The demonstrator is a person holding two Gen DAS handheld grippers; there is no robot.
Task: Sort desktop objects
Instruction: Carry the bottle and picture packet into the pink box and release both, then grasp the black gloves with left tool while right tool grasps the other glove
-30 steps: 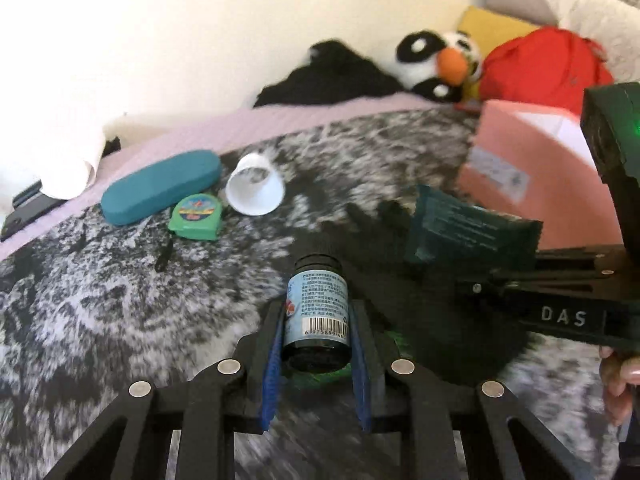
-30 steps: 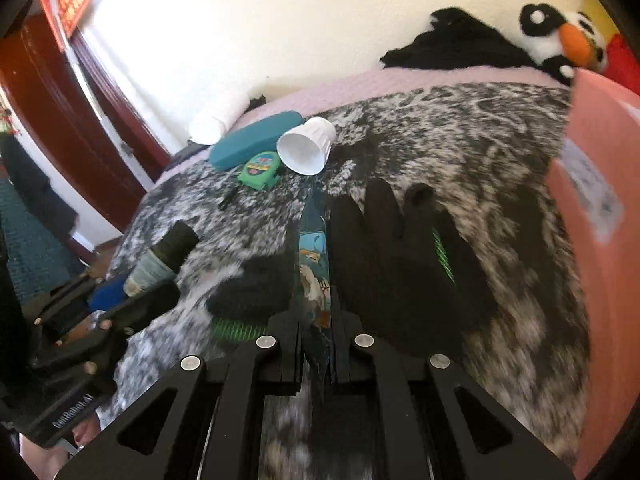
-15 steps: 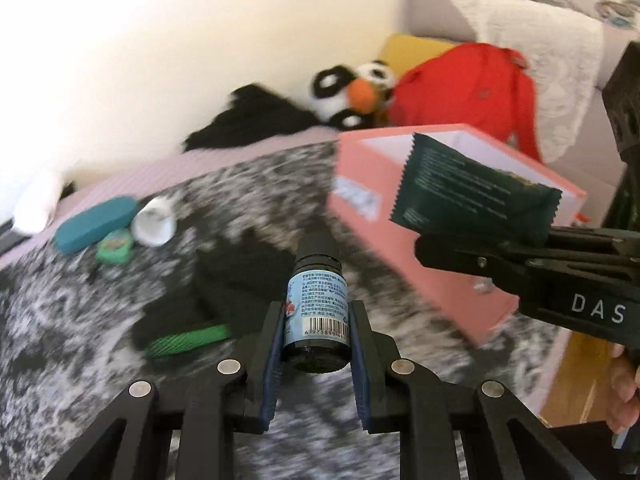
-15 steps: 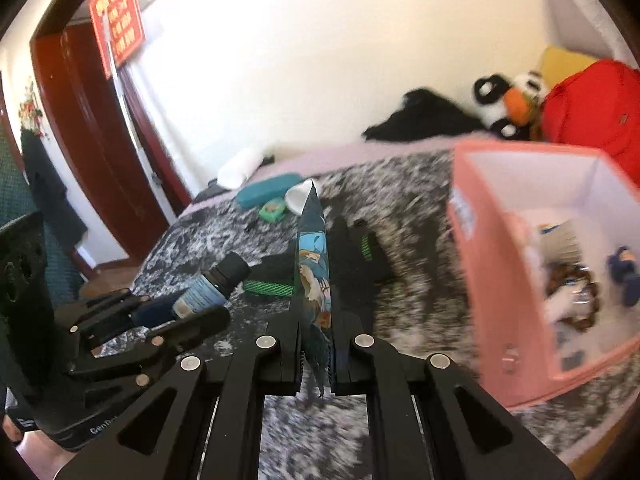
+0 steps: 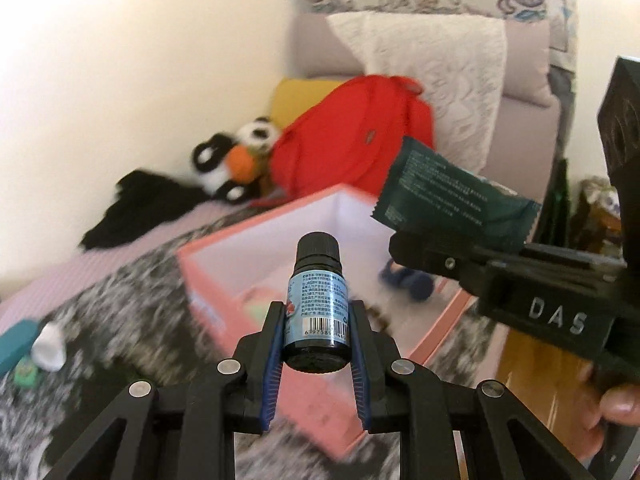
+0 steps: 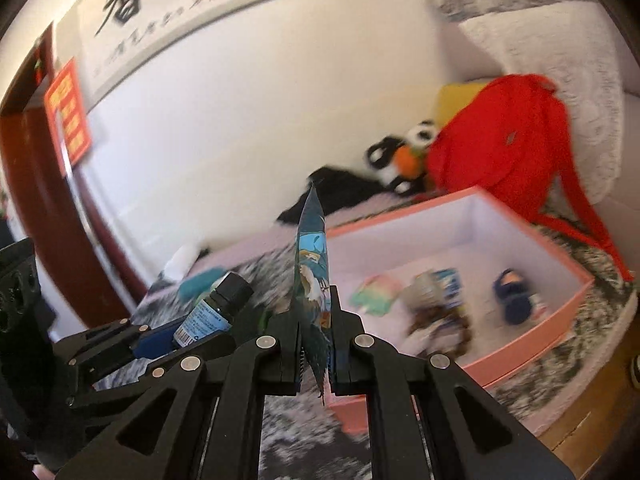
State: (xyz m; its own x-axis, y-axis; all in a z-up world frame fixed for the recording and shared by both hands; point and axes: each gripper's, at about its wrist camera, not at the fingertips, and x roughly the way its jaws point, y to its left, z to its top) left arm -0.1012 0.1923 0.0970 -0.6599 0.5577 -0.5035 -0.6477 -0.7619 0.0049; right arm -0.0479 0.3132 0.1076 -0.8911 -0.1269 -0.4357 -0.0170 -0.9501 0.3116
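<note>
My left gripper is shut on a small dark bottle with a blue label, held in the air in front of the open pink box. The bottle also shows in the right wrist view. My right gripper is shut on a dark green snack packet, seen edge-on, near the pink box. The packet also shows in the left wrist view, above the box's right side. The box holds several small items.
A red backpack, a plush penguin and black cloth lie behind the box. A teal case, a white cup and a green tape measure lie far left on the patterned blanket.
Both grippers have swung right and risen with their loads, from over the black gloves to the pink box. The box's inside is in view.
</note>
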